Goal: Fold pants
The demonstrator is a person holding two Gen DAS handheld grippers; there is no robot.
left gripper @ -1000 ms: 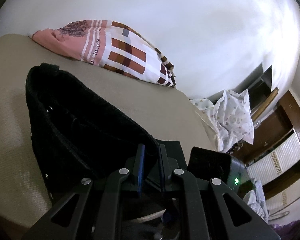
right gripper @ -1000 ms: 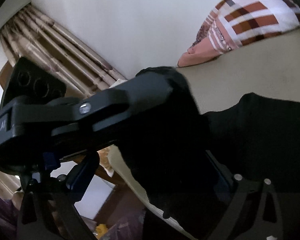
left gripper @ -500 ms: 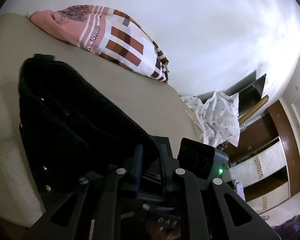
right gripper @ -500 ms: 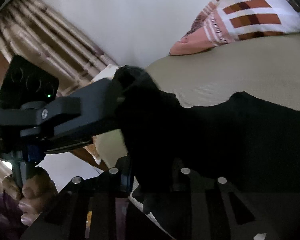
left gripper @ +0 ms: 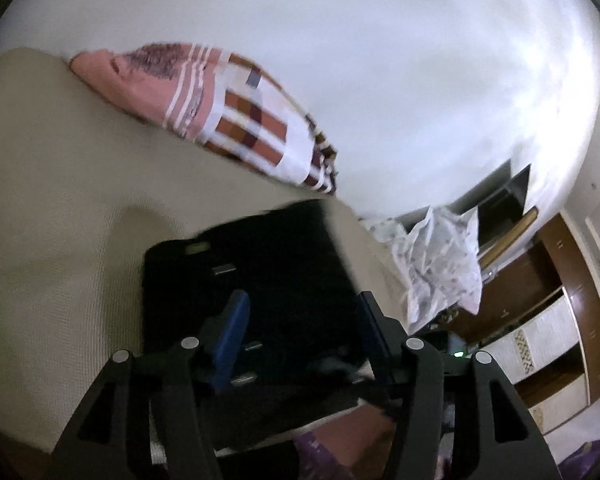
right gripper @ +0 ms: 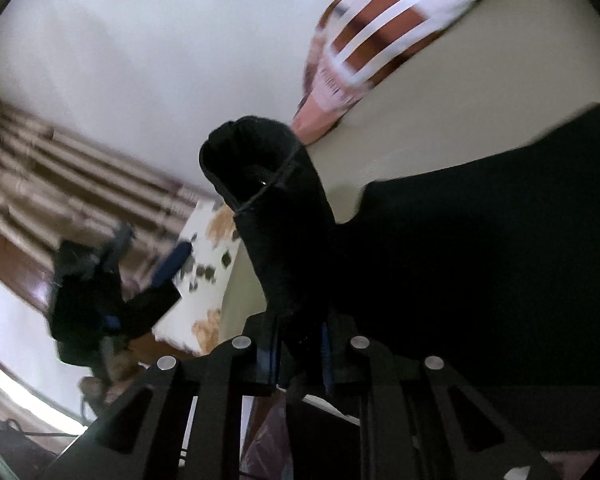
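Note:
The black pants (left gripper: 260,272) lie folded on the beige bed (left gripper: 60,200). In the left wrist view my left gripper (left gripper: 300,320) is open, its blue-padded fingers (left gripper: 234,320) spread over the near edge of the pants, holding nothing. In the right wrist view my right gripper (right gripper: 298,356) is shut on a raised bunch of the black pants (right gripper: 276,216), which stands up from the fingers. The rest of the pants (right gripper: 480,260) spreads flat to the right. The left gripper (right gripper: 112,276) shows blurred at the left there.
A pink and brown checked pillow (left gripper: 228,116) lies at the head of the bed by the white wall. A white dotted cloth (left gripper: 440,264) hangs past the bed's right edge, near a wooden wardrobe (left gripper: 560,320). Striped curtains (right gripper: 60,184) hang on the left.
My left gripper has opened and let go of the pants, then drawn back. The pants now lie flatter on the bed. My right gripper still holds its bunch of cloth.

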